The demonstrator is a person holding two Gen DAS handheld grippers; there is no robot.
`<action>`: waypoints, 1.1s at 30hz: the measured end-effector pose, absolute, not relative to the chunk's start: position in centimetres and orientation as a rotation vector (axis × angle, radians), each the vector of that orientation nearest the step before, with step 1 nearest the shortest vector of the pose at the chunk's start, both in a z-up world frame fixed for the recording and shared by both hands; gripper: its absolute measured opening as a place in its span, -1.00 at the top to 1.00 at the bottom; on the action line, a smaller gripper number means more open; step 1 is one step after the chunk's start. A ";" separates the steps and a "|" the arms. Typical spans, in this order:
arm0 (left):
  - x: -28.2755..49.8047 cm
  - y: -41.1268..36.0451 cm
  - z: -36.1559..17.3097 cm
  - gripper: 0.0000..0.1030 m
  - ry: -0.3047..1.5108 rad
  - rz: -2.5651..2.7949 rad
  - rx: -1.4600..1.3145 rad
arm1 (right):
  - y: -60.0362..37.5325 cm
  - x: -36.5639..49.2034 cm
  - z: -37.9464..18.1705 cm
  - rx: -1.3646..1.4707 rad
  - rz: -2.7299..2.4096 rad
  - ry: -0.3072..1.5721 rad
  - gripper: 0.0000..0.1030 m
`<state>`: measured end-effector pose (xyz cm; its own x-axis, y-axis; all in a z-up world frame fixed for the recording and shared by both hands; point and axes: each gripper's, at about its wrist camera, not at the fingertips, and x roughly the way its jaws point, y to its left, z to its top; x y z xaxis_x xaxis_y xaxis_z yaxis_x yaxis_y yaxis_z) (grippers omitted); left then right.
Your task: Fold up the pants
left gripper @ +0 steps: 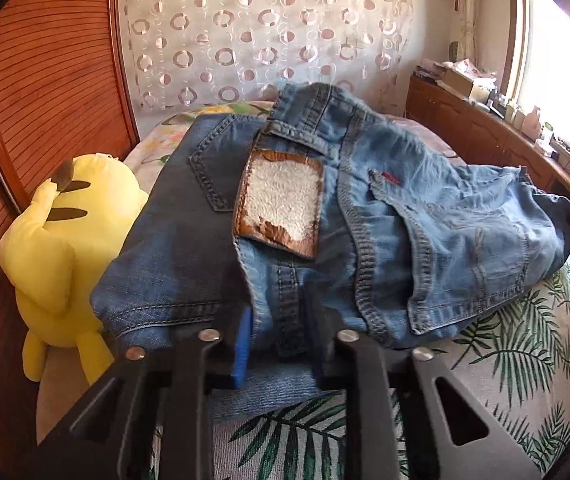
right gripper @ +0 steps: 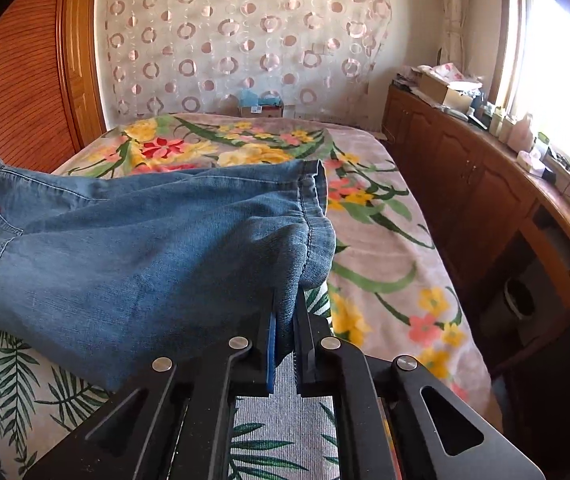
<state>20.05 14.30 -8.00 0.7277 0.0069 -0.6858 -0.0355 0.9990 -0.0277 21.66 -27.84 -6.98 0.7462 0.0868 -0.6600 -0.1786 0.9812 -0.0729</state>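
Left wrist view: one yellow plush toy point(left gripper: 61, 248) lying at far left against the wooden headboard point(left gripper: 45, 80), touching the left edge of the pants; one pair of blue denim pants point(left gripper: 365, 216) heaped on the bed cover point(left gripper: 525, 352), waist end directly ahead of the left gripper point(left gripper: 285, 344); waistband fold caught between the two fingers, jaws clamped on denim; one worn leather patch point(left gripper: 279, 204) facing up just beyond the fingertips.

Right wrist view: pants point(right gripper: 125, 264) spread from far left to centre across the bed cover point(right gripper: 385, 272); hem end pinched in the right gripper point(right gripper: 285, 336), jaws nearly together on a thin fold of denim; one floral blanket point(right gripper: 245, 148) beyond and to the right; one wooden cabinet point(right gripper: 465, 184) along the right wall, top cluttered with boxes and bottles, too many and too small to count.
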 end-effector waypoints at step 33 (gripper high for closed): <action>3.5 14.1 -2.5 0.87 0.561 -0.002 -0.044 | -30.3 5.9 -5.4 -0.193 0.156 0.557 0.89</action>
<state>3.55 14.05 -2.51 0.8468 -0.0139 -0.5318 -0.0101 0.9991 -0.0422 5.92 -30.33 -5.43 0.8377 0.0944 -0.5378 -0.1988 0.9701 -0.1394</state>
